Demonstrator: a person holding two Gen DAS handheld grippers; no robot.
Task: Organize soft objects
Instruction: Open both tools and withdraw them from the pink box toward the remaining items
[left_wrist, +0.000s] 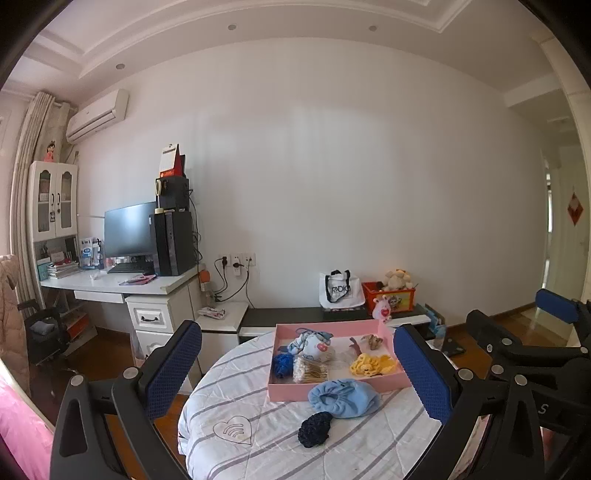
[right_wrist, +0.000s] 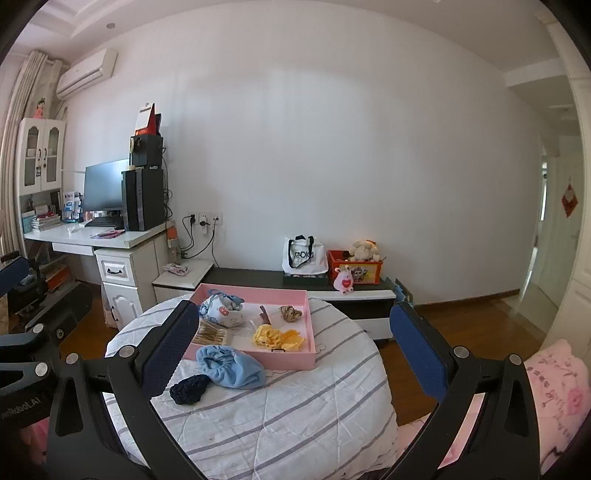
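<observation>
Two soft things outside the tray (left_wrist: 291, 395), both ahead of the tongs on the striped worktop (right_wrist: 295, 417): blue cap (left_wrist: 343, 398) touching the tray's near wall, dark scrunchie (left_wrist: 314, 429) nearer still, just beside the cap. Already in the tray: printed pouch (left_wrist: 309, 344), blue scrunchie (left_wrist: 283, 364), yellow knit (left_wrist: 371, 363), brown scrunchie (right_wrist: 290, 312), plus a swab pack (left_wrist: 309, 369) and a small clip (right_wrist: 264, 314). Left tongs (left_wrist: 297, 373) apart, empty, held back from the worktop, cap and scrunchie between the pads. Right tongs (right_wrist: 295, 347) likewise apart and empty, dark scrunchie by the left pad (right_wrist: 168, 354). Probably well past halfway: most pieces gathered, cap and dark scrunchie left to lift in. No grasp under way; cap floppy, likely to sag when pinched.
</observation>
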